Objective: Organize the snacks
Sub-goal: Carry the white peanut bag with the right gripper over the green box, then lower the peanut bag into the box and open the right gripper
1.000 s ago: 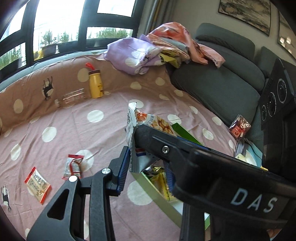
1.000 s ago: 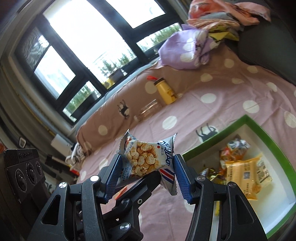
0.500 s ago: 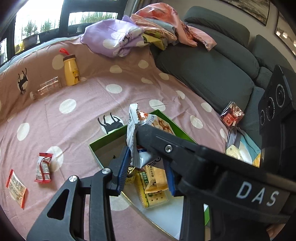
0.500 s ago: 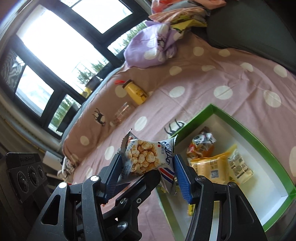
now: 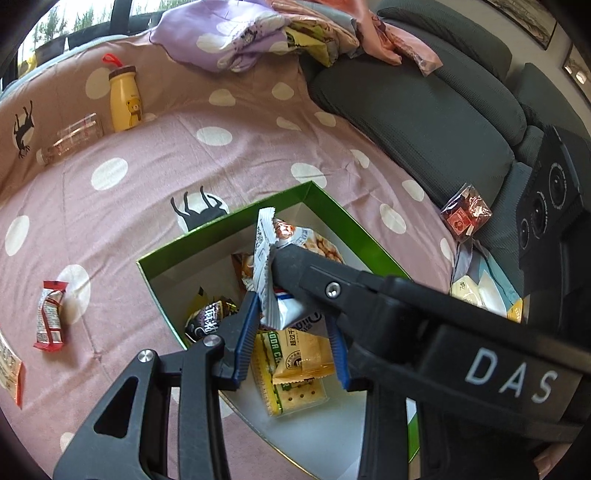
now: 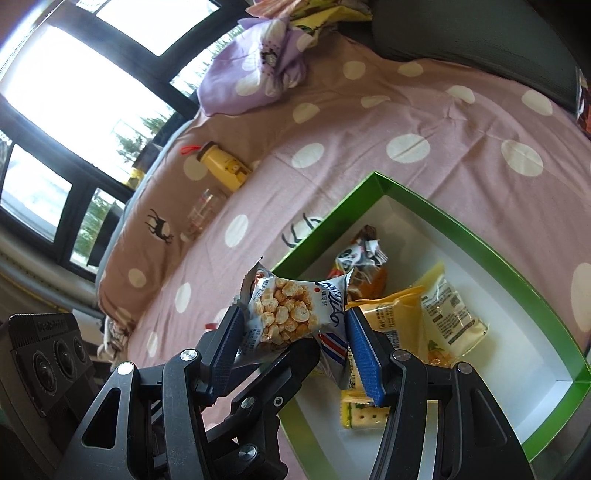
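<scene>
A silver-blue packet of round puffed snacks (image 6: pixel 291 314) hangs over the green box (image 6: pixel 443 214). My right gripper (image 6: pixel 295 336) is shut on it across its width, blue pads (image 6: pixel 362 350) pressing both sides. In the left wrist view the same snack packet (image 5: pixel 269 280) stands on edge, and my left gripper (image 5: pixel 291 332) is shut on its lower end. The right gripper's black finger crosses in front there and hides part of the packet. The green box (image 5: pixel 221 225) has a white inside and holds yellow cracker packets (image 5: pixel 295 354) and a dark packet (image 5: pixel 207 325).
A loose red packet (image 5: pixel 50 315) and an orange one (image 5: pixel 9 369) lie on the pink dotted sheet at left. Another red snack (image 5: pixel 465 218) rests against the grey sofa cushions (image 5: pixel 424 107). A yellow bottle (image 5: pixel 123 94), a clear glass (image 5: pixel 70 138) and piled clothes (image 5: pixel 229 33) lie behind.
Both grippers have come down and forward together with the packet still in them. The green box, mostly hidden before, now lies in full view right under the packet.
</scene>
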A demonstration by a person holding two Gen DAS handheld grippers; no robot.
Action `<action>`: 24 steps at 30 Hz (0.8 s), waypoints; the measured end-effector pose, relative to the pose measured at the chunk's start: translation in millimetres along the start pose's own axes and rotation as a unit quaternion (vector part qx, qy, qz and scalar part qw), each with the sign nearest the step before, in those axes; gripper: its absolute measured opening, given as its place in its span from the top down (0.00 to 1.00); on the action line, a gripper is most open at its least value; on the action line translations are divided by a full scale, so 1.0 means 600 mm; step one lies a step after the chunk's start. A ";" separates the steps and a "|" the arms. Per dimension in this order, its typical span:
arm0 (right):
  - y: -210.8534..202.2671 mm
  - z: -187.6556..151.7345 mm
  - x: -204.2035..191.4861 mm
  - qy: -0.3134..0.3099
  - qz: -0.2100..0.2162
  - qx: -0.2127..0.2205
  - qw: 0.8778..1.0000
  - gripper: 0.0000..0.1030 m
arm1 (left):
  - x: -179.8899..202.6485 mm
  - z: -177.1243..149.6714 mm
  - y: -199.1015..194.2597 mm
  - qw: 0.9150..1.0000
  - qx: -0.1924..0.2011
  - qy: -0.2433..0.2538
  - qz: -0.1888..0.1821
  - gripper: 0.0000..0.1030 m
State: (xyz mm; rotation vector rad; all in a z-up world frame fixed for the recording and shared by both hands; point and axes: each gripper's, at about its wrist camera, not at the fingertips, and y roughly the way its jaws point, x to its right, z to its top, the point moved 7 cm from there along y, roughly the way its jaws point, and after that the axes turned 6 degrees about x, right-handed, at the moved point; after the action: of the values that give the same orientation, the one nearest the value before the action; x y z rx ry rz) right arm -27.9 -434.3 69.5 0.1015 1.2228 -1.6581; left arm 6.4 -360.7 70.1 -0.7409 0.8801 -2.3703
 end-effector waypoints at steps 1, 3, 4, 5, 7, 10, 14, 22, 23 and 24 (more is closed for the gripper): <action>0.002 0.000 0.004 0.002 -0.005 -0.003 1.000 0.42 | 0.000 -0.003 0.004 1.000 -0.004 -0.003 -0.003 0.67; 0.008 -0.001 0.010 0.005 -0.013 -0.008 1.000 0.42 | -0.001 -0.006 0.012 1.000 -0.011 -0.010 -0.006 0.67; 0.011 -0.002 0.014 0.007 -0.017 -0.012 1.000 0.42 | -0.001 -0.009 0.017 1.000 -0.016 -0.014 -0.007 0.67; 0.014 -0.002 0.017 0.009 -0.020 -0.015 1.000 0.42 | -0.001 -0.010 0.021 1.000 -0.020 -0.017 -0.008 0.67; 0.019 -0.004 0.024 0.012 -0.028 -0.020 0.999 0.42 | -0.003 -0.014 0.028 0.999 -0.027 -0.022 -0.012 0.67; 0.025 -0.005 0.032 0.013 -0.041 -0.024 0.999 0.42 | -0.003 -0.019 0.037 0.999 -0.035 -0.026 -0.015 0.67; 0.030 -0.006 0.038 0.013 -0.051 -0.028 0.998 0.42 | -0.006 -0.021 0.046 0.998 -0.044 -0.036 -0.019 0.67; 0.042 -0.009 0.048 0.016 -0.069 -0.035 0.997 0.42 | -0.015 -0.030 0.062 0.996 -0.059 -0.061 -0.027 0.67; 0.042 -0.009 0.048 0.015 -0.073 -0.036 0.997 0.42 | -0.016 -0.032 0.064 0.996 -0.060 -0.066 -0.030 0.67; 0.042 -0.009 0.048 0.015 -0.077 -0.036 0.996 0.42 | -0.018 -0.033 0.064 0.995 -0.061 -0.069 -0.033 0.67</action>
State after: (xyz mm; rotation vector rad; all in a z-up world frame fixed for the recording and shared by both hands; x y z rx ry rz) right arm -25.0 -448.3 33.3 -0.0137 1.3394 -1.7476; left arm 11.4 -371.1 27.4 -0.9839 0.9599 -2.3052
